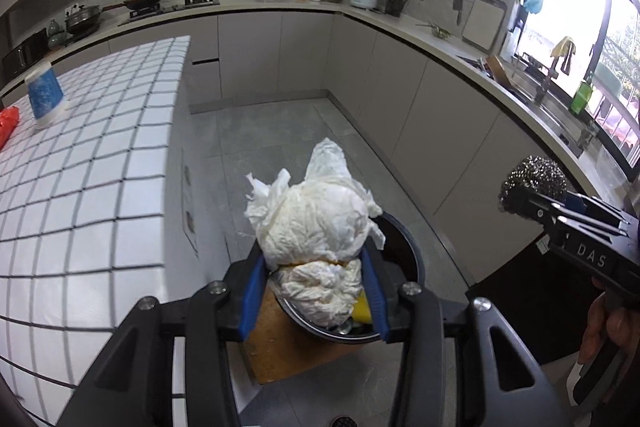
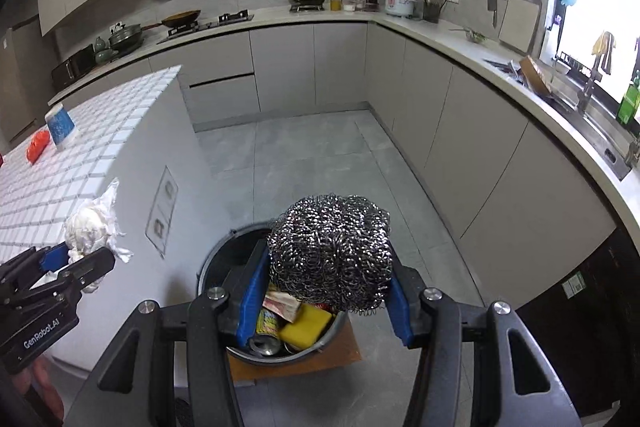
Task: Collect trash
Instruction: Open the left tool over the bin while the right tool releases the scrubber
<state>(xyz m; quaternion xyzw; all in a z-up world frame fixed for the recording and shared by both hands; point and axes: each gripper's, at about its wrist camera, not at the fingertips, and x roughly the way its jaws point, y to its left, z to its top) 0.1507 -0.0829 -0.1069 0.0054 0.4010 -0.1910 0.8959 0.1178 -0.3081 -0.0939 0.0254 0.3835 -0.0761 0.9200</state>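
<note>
A crumpled tissue wad (image 1: 316, 227) is clamped in the left gripper (image 1: 314, 291) and a steel scourer (image 2: 332, 259) in the right gripper (image 2: 326, 301), both held above the bin (image 2: 244, 351) containing a sponge (image 2: 306, 325).

Steel scourer (image 2: 331, 253) in right tongs (image 2: 322, 297) — above bin (image 2: 208, 267).

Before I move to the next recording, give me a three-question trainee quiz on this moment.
1. True or false: the left gripper holds a crumpled white paper wad.
2. What does the right gripper hold? A) sponge B) steel wool scrubber C) can
3. Fill in: both items hang above the dark ___ on the floor.

Key: 1 true; 2 B; 3 bin (a yellow sponge already lies inside).
</note>
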